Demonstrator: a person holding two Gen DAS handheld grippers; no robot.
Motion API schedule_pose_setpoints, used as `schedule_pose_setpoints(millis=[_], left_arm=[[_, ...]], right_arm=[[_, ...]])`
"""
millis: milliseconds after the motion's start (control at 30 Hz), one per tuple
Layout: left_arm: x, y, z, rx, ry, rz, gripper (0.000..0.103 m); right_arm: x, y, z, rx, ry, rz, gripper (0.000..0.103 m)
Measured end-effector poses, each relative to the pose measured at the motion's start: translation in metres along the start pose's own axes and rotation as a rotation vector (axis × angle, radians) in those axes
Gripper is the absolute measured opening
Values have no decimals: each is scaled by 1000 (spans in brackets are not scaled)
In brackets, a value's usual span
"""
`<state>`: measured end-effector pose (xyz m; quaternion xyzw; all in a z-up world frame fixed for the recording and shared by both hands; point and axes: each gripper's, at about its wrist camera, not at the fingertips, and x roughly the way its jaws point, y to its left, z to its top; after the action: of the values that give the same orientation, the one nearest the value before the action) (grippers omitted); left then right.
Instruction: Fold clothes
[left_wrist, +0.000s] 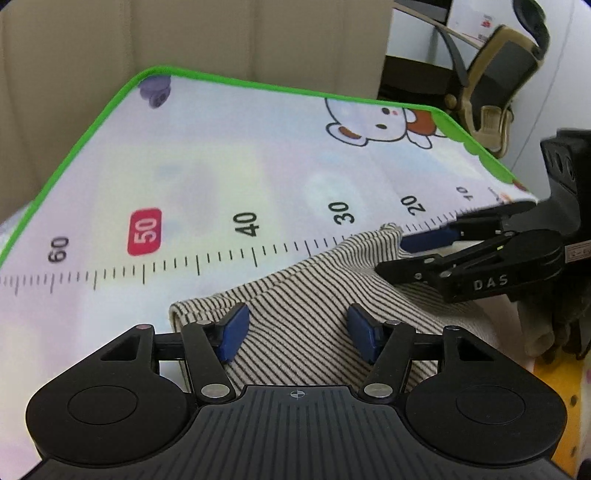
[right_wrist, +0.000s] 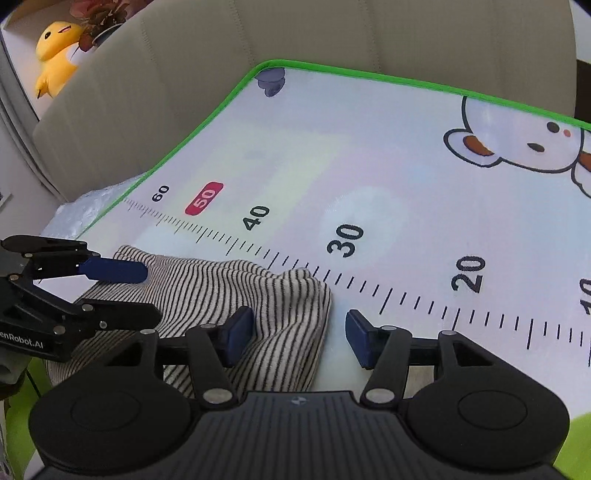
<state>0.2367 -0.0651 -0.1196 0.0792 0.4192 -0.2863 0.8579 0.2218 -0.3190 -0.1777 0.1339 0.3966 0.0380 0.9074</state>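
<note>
A cream garment with thin dark stripes (left_wrist: 295, 291) lies bunched on a play mat (left_wrist: 207, 158) printed with a ruler. My left gripper (left_wrist: 300, 332) stands partly open over the garment, and striped cloth shows between its blue pads without being pinched. In the right wrist view the garment (right_wrist: 221, 291) ends in a raised folded corner. My right gripper (right_wrist: 300, 336) is open astride that corner: its left pad touches the cloth, its right pad hangs over bare mat (right_wrist: 369, 166). Each gripper also shows in the other view, the right gripper (left_wrist: 410, 253) and the left gripper (right_wrist: 129, 293).
The mat has a green border (left_wrist: 92, 125) and a cartoon bear (left_wrist: 373, 122). A beige sofa back (right_wrist: 332, 33) rises behind it. A yellow plush toy (right_wrist: 55, 51) sits far left, and a tan and black seat frame (left_wrist: 495, 85) stands past the mat's right corner.
</note>
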Motion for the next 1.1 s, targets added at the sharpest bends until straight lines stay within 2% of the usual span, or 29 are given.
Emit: schedule_pose_setpoints(millis=[600, 667, 733, 800, 933, 1033, 1100], left_arm=[[0, -4, 1, 14, 18, 16, 66], [0, -4, 1, 11, 21, 16, 66], [-1, -3, 1, 5, 23, 15, 67], [-1, -1, 1, -2, 26, 12, 67], [-1, -2, 0, 3, 30, 12, 67], [-1, -3, -1, 19, 29, 16, 67], [0, -5, -2, 37, 28, 19, 68]], right_arm=[[-23, 22, -5, -107, -25, -69, 60], [-33, 31, -7, -163, -49, -61, 56], [-44, 45, -13, -256, -82, -22, 46], [-50, 58, -20, -308, -90, 15, 45], [-46, 66, -26, -323, -63, 17, 42], [-31, 57, -23, -296, -1, 2, 44], [-22, 58, -24, -332, 4, -19, 46]])
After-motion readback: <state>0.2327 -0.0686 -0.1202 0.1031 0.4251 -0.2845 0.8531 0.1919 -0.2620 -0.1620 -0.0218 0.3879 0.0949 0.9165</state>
